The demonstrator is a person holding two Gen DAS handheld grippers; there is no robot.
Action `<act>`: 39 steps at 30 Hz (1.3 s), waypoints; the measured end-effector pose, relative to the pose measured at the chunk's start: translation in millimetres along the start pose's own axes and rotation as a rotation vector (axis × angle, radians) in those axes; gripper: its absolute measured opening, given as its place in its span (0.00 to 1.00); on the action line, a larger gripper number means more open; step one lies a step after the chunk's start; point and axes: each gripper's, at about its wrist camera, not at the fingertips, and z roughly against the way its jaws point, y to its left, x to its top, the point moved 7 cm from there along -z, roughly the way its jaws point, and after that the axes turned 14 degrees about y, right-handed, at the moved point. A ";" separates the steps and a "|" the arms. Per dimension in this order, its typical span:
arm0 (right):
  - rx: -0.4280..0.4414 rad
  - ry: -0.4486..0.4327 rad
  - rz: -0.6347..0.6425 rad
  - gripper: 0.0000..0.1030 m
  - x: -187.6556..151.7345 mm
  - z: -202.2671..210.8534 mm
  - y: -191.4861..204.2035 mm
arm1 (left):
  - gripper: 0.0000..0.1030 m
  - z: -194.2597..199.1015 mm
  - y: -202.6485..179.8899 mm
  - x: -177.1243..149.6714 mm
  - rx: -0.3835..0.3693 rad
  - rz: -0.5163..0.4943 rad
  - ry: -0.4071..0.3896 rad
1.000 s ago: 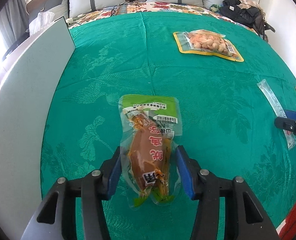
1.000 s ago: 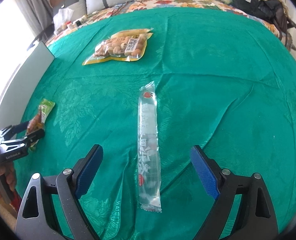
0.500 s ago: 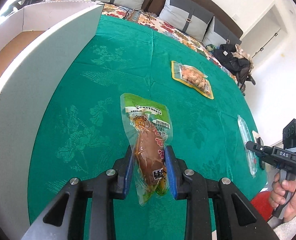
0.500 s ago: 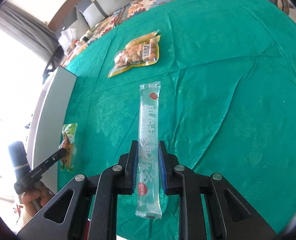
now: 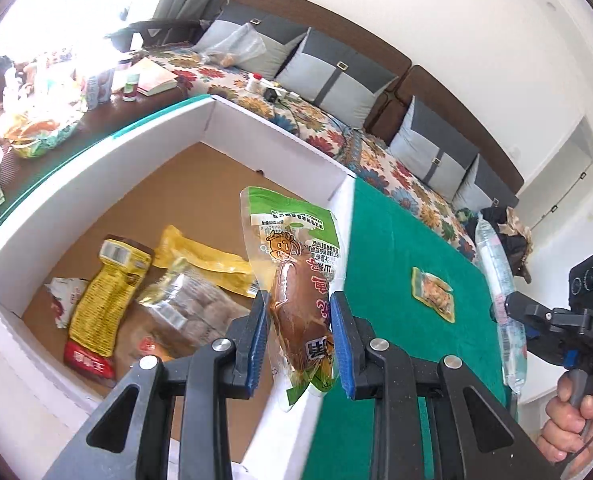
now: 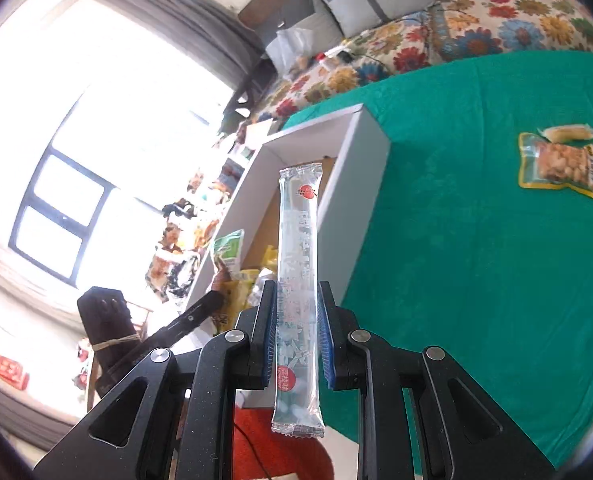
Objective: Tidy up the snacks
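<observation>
My left gripper (image 5: 299, 340) is shut on a green-topped pouch with a brown sausage (image 5: 296, 280), held in the air over the near wall of a white box (image 5: 280, 148). Several snack packs (image 5: 104, 304) lie on the box's brown floor. My right gripper (image 6: 296, 340) is shut on a long clear stick pack (image 6: 297, 264), lifted near the box's corner (image 6: 360, 184). In the left wrist view that right gripper (image 5: 508, 308) and its stick pack (image 5: 496, 272) show at the far right, held by a hand (image 5: 572, 428). A yellow-edged nut pouch (image 6: 560, 164) lies on the green cloth (image 6: 476, 240).
A sofa with grey cushions (image 5: 336, 76) and a floral cover (image 5: 380, 168) runs behind the table. A cluttered side table (image 5: 56, 92) stands left of the box. Dark clothes (image 5: 512, 240) lie at the sofa's end. The nut pouch (image 5: 434, 294) sits mid-cloth.
Both grippers closed on their packs, lifted them off the green cloth and swung left toward the white box. The left one now hangs over the box's wall.
</observation>
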 end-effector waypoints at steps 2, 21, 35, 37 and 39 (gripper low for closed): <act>0.009 0.034 0.070 0.20 6.0 -35.9 39.0 | 0.29 3.7 40.1 4.7 0.099 0.039 -0.004; -0.791 0.011 0.118 0.68 -98.2 17.1 -219.5 | 0.96 -6.1 -60.7 -41.9 0.128 -0.160 -0.092; -0.968 -0.294 -0.195 0.75 -130.7 163.3 -353.6 | 0.99 -251.5 -229.9 -98.0 0.149 -0.321 0.205; -0.993 -0.282 -0.183 0.76 -123.0 161.7 -358.3 | 0.99 -273.1 -238.4 -97.2 0.187 -0.346 0.210; -0.980 -0.254 -0.196 0.76 -124.7 158.6 -364.7 | 0.99 -289.7 -245.3 -95.1 0.217 -0.381 0.204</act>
